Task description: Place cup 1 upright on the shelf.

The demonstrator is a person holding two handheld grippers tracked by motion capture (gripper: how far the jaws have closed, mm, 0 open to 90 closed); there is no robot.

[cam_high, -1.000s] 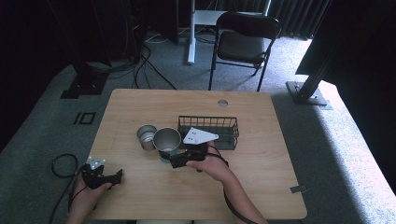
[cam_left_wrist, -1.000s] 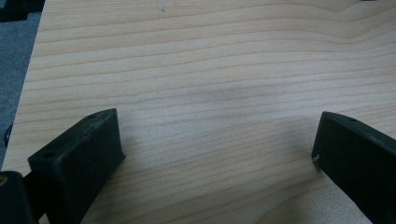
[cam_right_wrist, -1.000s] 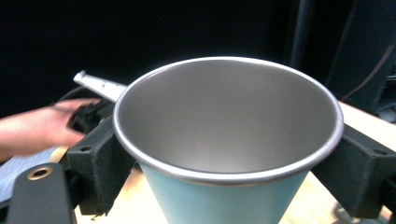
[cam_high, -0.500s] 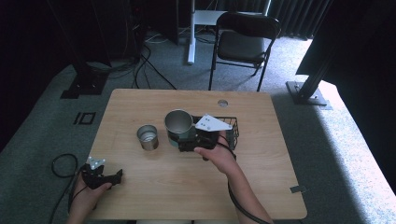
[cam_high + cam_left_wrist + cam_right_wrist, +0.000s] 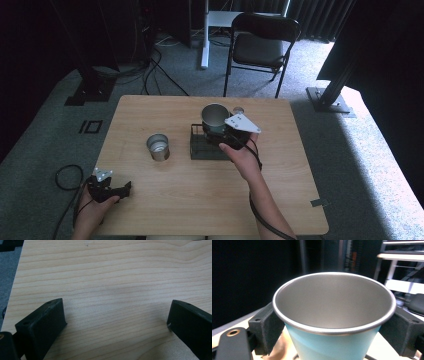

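My right gripper (image 5: 217, 129) is shut on a metal cup (image 5: 214, 115) and holds it upright above the black wire basket (image 5: 200, 148) at mid-table. In the right gripper view the cup (image 5: 334, 305) has a steel inside and a light blue outside, and sits clamped between the two black jaws of the right gripper (image 5: 334, 326). A second steel cup (image 5: 158, 146) stands on the table left of the basket. My left gripper (image 5: 124, 188) rests low at the table's front left. The left gripper view has the left gripper (image 5: 116, 320) open over bare wood, with nothing between its jaws.
The wooden table (image 5: 165, 210) has a small round grommet (image 5: 238, 109) near its far edge. A black folding chair (image 5: 260, 45) stands beyond the table. Cables (image 5: 150, 65) and stand bases lie on the grey carpet at the far left and right.
My right gripper has lifted the cup from beside the other cup and carried it right and farther away, over the basket. The left gripper has stayed put.
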